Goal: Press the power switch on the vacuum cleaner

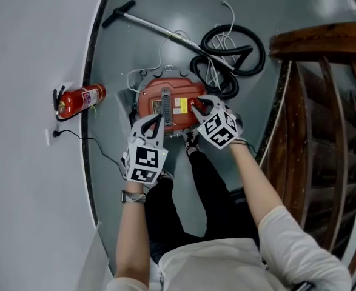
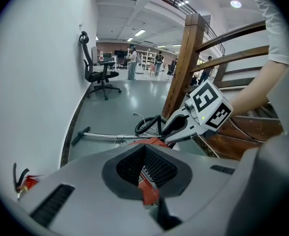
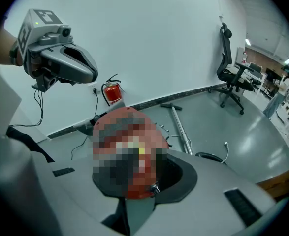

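A red canister vacuum cleaner (image 1: 168,105) stands on the grey floor in front of the person's feet. My right gripper (image 1: 197,104) is shut and its tips rest on the right side of the vacuum's top, by a small red switch (image 1: 194,101). My left gripper (image 1: 157,120) is shut on nothing and hovers over the vacuum's near edge, beside the grey handle (image 1: 165,105). In the left gripper view the vacuum (image 2: 151,142) shows past my shut left gripper (image 2: 146,154), with the right gripper (image 2: 170,134) above it. In the right gripper view the vacuum (image 3: 129,146) is mosaic-covered just beyond my right gripper (image 3: 149,181).
A black hose (image 1: 232,47) lies coiled behind the vacuum, with a metal wand (image 1: 153,24) and white cord (image 1: 217,71) on the floor. A red fire extinguisher (image 1: 80,100) stands by the curved white wall. A wooden stair railing (image 1: 317,102) rises at the right.
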The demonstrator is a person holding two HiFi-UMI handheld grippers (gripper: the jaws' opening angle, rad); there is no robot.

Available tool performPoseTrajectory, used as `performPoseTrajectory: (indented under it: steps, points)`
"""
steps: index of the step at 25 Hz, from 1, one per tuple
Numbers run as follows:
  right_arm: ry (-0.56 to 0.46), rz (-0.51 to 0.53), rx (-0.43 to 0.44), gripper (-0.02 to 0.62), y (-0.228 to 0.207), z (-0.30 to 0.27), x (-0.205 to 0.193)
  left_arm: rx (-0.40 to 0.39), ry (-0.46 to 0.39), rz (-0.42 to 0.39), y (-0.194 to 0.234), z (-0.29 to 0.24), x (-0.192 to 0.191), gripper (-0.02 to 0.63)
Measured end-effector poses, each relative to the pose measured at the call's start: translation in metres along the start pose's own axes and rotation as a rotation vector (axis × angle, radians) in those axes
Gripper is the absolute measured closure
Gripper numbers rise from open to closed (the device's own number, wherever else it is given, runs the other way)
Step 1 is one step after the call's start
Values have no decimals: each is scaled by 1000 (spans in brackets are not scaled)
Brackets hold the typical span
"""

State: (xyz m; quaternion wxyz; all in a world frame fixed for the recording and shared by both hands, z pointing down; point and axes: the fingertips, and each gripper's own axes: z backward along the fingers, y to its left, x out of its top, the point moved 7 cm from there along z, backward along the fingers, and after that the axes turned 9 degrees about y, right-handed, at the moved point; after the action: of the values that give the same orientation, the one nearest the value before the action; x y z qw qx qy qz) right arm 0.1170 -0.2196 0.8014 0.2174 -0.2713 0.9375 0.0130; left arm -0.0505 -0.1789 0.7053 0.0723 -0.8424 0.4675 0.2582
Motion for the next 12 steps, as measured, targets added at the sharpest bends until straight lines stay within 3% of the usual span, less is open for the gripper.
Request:
performPoseTrajectory:
  steps: [12]
  points:
    - [34,-138,19,499,-5,-25,-15,-17,4,-2,-3,-6,-1,606]
